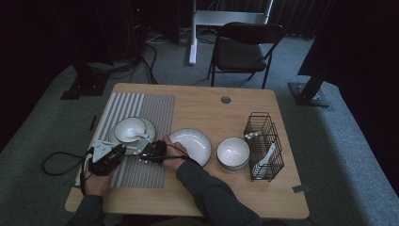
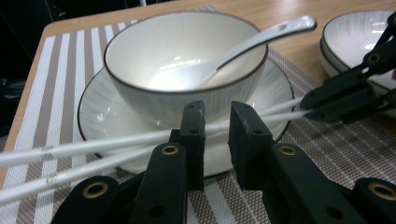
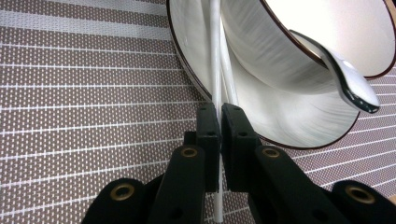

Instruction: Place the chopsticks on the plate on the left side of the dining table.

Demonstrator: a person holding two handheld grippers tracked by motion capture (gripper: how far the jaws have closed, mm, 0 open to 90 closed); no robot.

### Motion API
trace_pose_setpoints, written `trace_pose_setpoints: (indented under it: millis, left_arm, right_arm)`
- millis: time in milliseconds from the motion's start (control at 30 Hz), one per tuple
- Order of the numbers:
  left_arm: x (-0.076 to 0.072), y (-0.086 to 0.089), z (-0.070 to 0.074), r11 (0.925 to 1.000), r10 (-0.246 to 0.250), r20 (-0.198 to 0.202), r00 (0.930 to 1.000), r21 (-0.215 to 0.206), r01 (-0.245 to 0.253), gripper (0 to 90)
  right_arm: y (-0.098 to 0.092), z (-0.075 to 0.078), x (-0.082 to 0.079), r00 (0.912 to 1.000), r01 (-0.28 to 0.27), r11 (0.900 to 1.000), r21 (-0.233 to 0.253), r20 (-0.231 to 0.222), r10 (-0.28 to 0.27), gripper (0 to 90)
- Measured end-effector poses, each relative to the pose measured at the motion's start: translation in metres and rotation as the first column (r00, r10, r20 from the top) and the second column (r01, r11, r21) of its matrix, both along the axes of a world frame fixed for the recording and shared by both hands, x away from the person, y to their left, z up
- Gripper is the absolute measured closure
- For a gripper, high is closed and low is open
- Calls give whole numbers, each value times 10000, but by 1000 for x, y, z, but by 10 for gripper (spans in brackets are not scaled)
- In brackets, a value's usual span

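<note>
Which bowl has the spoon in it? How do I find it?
Look at the striped mat on the table's left side. A bowl sits there on a plate. It alone holds a spoon; white chopsticks lie across the plate.

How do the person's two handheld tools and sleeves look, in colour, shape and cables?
Both tools are black. The left claw and the right claw each have two flat matte black jaws with small holes and brass-coloured rivets. In the high view, the left tool carries a grey three-cornered plate, and a black cable loops from it. The person wears dark grey long sleeves.
</note>
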State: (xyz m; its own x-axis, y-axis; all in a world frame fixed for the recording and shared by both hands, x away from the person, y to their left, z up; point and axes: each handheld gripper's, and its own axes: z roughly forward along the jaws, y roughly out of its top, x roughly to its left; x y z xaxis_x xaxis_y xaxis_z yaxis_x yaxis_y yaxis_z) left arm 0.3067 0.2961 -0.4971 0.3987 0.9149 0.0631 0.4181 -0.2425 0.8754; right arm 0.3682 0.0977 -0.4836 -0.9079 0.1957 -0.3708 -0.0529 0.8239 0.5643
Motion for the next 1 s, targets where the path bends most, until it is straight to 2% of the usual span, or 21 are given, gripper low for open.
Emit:
trace_pose_setpoints:
  millis: [300, 1000]
  left_arm:
    - [2, 2, -9, 9998, 159, -218, 9996, 157, -156, 765]
    - [2, 8, -12, 9985, 515, -363, 9980, 186, -508, 765]
  right_arm:
    - [1, 0, 0, 10000, -18, 10000, 3, 21, 18, 865]
    - [0, 0, 0, 9999, -6, 10000, -57, 109, 7, 862]
